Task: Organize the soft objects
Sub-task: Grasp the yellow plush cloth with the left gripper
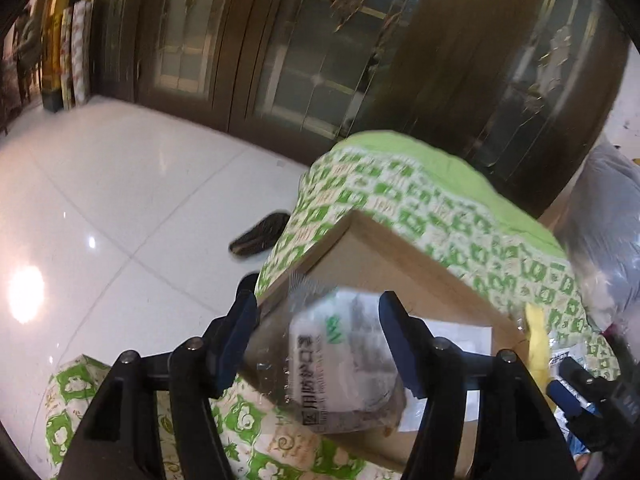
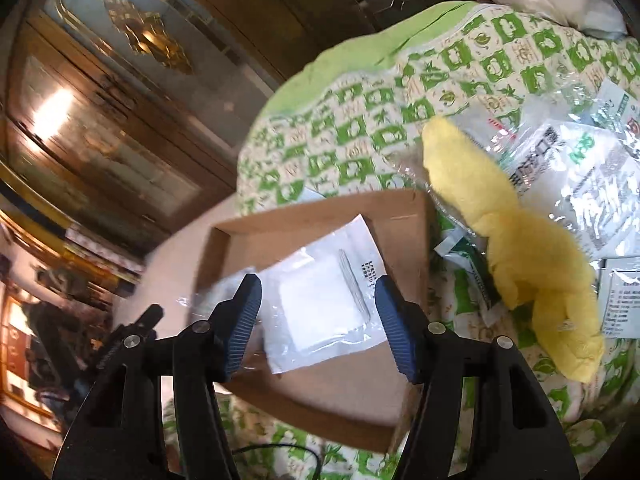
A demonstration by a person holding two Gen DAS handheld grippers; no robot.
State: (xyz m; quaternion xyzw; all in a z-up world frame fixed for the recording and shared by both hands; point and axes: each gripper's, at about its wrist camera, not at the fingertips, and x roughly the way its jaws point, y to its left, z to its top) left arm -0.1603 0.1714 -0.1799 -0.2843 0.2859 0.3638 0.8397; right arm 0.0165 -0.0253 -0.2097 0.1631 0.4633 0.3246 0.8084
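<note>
1. The left gripper (image 1: 320, 344) stands with its jaws wide apart. A clear packet (image 1: 340, 356) with printed text lies between the blue pads; neither pad presses on it.
2. The right gripper (image 2: 318, 328) also stands wide apart. A white packet (image 2: 324, 304) lies below the gap between its pads, untouched by either pad.
3. Both packets rest in a shallow cardboard tray (image 2: 340, 388). The white packet sits at the tray's middle; the clear packet lies at its left side, over the left wall.
4. The tray rests on a quilt (image 2: 360, 120) printed with green and cream squares. The quilt is bunched, and a plain green edge runs along its far side.
5. Just right of the tray, a yellow plush cloth (image 2: 520, 248) lies on the quilt, twisted lengthwise from far to near.
6. Right of and beyond the cloth, several more clear packets (image 2: 580, 184) with printed labels lie loose on the quilt, overlapping one another.
7. At the far right, a large clear plastic bag (image 1: 604, 220) rests beside the quilt.
8. Left of the quilt, the floor (image 1: 120, 184) is glossy white tile with thin grout lines and a bright light reflection. A dark slipper (image 1: 260, 234) lies on it, close to the quilt's edge.
9. Beyond the floor stands a dark brown door (image 1: 320, 60) with glass panels and gold ornament.
10. At the far left, patterned rolls (image 1: 76, 52) lean upright against the wall.
</note>
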